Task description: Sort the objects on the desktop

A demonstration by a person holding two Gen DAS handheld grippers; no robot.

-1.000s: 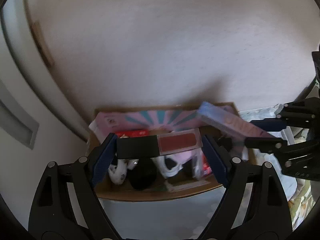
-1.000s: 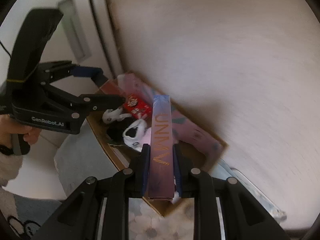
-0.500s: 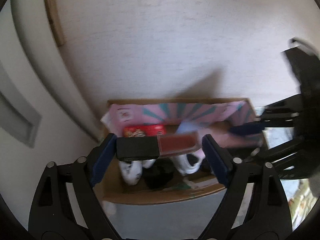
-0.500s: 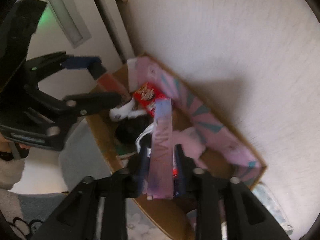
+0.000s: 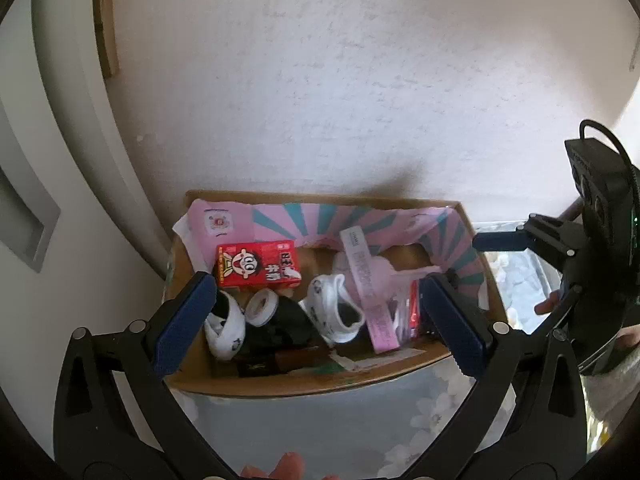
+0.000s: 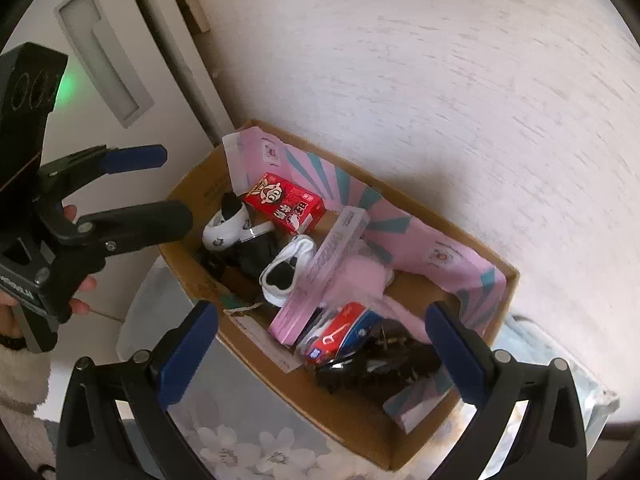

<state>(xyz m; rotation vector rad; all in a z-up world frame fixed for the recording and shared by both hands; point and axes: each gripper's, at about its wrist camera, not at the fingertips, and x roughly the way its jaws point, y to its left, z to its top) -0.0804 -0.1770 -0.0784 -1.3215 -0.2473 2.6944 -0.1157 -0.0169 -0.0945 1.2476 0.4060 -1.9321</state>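
Step in hand, my read: both drops into the cardboard box [image 6: 344, 412] are finishing, so the next move calls for lifting both tools clear and finding whatever desktop objects remain; none are showing outside the box in either view.

Near, right wrist view: right gripper [image 6: 320, 348] is hanging over the box's near wall, jaws swinging open to full spread, blue pads gripping nothing. Between and below them: a red-and-blue packet [image 6: 340, 332] at 6 o'clock, dark clips or combs, hard to tell which, at 5 o'clock.

Just beyond, the long pink box [image 6: 320, 276] is lying loose inside, tilted across a white sock [image 6: 284, 272] and a pink fluffy item [image 6: 356, 276]. No pad is touching it.

Near, left wrist view: left gripper [image 5: 316, 320] is also opening the last bit, empty, straddling the box's near side. A dark flat case [image 5: 276, 364] is lying at the near wall below it, released.

Farther back: tape roll [image 5: 260, 304] at 11 o'clock of centre, red milk carton [image 5: 258, 266] behind it, pink-and-teal liner [image 5: 320, 220] against the far wall.

Far: textured white wall at 12 o'clock, door frame at 10.
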